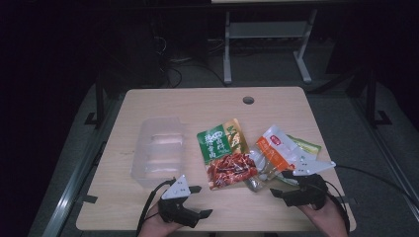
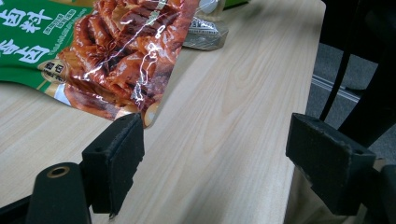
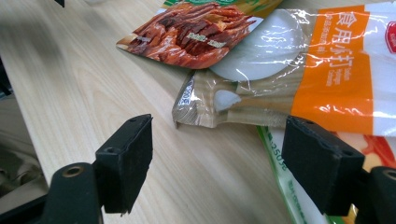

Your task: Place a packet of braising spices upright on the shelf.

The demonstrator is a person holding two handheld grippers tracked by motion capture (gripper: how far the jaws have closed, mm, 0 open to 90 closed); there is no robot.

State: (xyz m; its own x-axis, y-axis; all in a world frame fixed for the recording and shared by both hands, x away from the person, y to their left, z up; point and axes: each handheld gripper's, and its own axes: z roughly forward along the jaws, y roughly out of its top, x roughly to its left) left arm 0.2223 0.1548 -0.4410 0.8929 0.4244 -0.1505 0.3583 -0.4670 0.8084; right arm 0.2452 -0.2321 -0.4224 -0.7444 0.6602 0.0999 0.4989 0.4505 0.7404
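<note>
The green and red snack pouch (image 1: 226,154) lies flat near the middle of the tabletop (image 1: 207,106), its printed face up; in the left gripper view its red lower corner (image 2: 126,56) sits just beyond the left pad, not touching it as far as I can tell. Beside it, toward the right edge, I read a clear packet with an orange band (image 1: 276,150), which overlaps a small silvery sachet (image 1: 257,181) and a green-edged packet (image 1: 304,145) underneath; in the right gripper view the orange-banded packet (image 3: 322,70) lies just ahead of the pads with the sachet (image 3: 205,105) poking out from below it. To the left of the snack pouch, well apart from it, a clear plastic container (image 1: 158,150) stands open side up. My left tongs (image 1: 193,201) hover at the near edge of the tabletop, just in front of the container and the pouch, with the jaws spread wide and nothing between them. My right tongs (image 1: 282,186) sit at the near right, just beside the pile of packets, likewise spread wide with only bare wood between the pads (image 3: 126,163). Both hands hold the grippers from the near side. A round cable hole (image 1: 248,100) marks the far side of the tabletop.
</note>
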